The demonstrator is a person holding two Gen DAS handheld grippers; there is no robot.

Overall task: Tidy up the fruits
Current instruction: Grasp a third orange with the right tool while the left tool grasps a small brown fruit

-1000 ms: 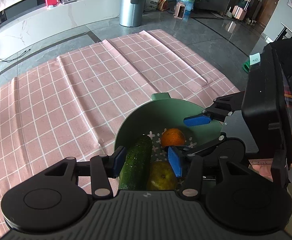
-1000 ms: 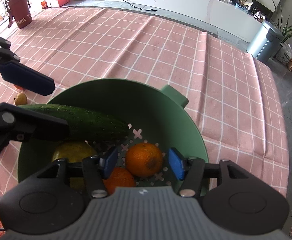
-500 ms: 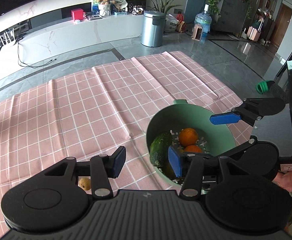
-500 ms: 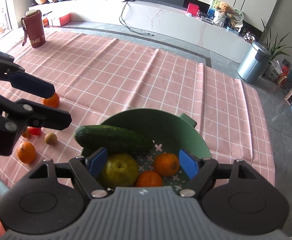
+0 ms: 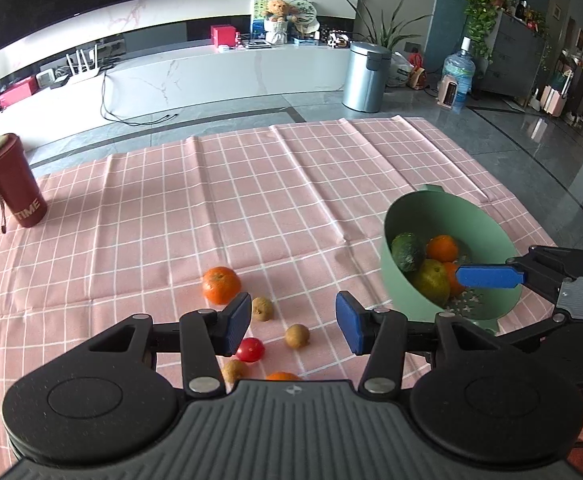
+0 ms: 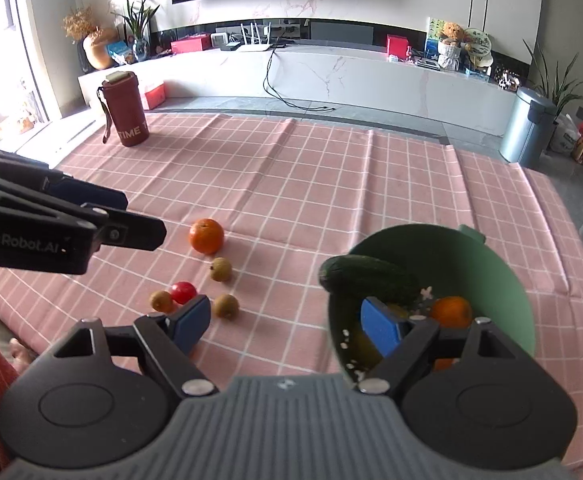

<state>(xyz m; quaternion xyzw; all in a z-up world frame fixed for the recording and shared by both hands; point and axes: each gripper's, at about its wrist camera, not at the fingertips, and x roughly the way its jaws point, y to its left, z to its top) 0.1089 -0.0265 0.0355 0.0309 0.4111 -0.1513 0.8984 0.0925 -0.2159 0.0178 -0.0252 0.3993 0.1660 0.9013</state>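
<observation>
Left gripper [image 5: 293, 322] hangs half-open, empty, above small brown fruits [image 5: 296, 335]; right gripper [image 6: 285, 322] is opening, empty, beside the green plastic colander bowl [image 6: 503, 280].

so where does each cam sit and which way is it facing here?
Left wrist: on the left gripper, angled down at the pink cloth with loose fruit; own open fingers, the right gripper and a hand show.
Right wrist: on the right gripper, facing the green bowl; its jaws opening, empty; left gripper enters left.
Shared: bowl, cucumber, orange, maroon bottle.
</observation>
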